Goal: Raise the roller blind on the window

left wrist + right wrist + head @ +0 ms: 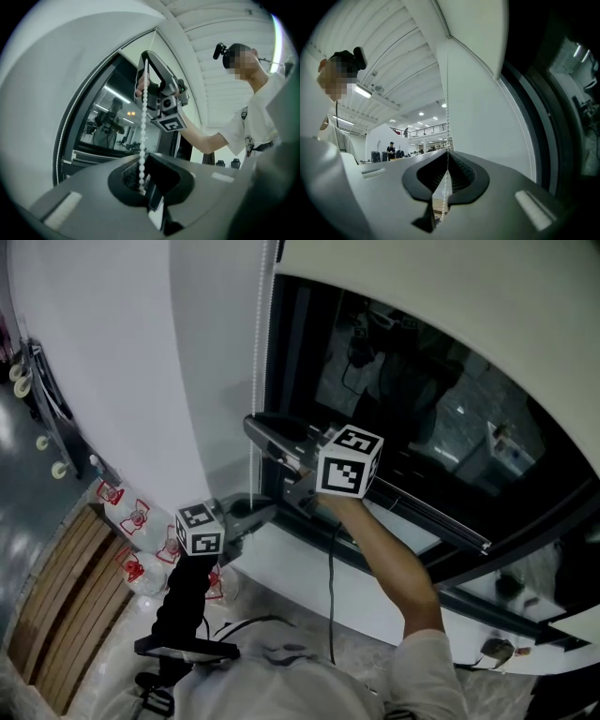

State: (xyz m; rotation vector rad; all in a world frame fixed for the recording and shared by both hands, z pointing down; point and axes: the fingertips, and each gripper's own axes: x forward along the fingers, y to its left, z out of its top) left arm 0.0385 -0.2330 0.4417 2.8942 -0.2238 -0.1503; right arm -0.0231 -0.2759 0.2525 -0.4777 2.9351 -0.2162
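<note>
Two grippers, one chain [255,343], both on it. The chain is a white bead string, long axis straight up-down, hanging by the left side of the window [412,427] frame, next to the white wall [141,352].

R gripper [264,431] is the higher one. Its own view shows the jaws pinched together on the chain [447,93], beads running down thru the slit btwn the pads w/ barely any gap.

L gripper [247,513] sits lower on the same strand, pointing level at the frame. Its view has the jaws squeezed on the beads, and the chain [143,112] goes straight up from them to the R gripper [146,58] overhead.

Blind [441,296] is a white sheet over the window's upper part, its bottom edge crossing the dark glass. The glass is black and shiny w/ reflections in it.

Below there's a pale sill, then floor w/ wood slats [66,606] at left and some bags [136,521] w/ red print against the wall. A bare forearm [394,559] reaches up to the R gripper. The R gripper view looks into a big white hall w/ ceiling lights, a railing and a couple of far-off people.

Count: 2 grippers, 2 marker cubes, 1 gripped strand, 1 window, 1 blind.
</note>
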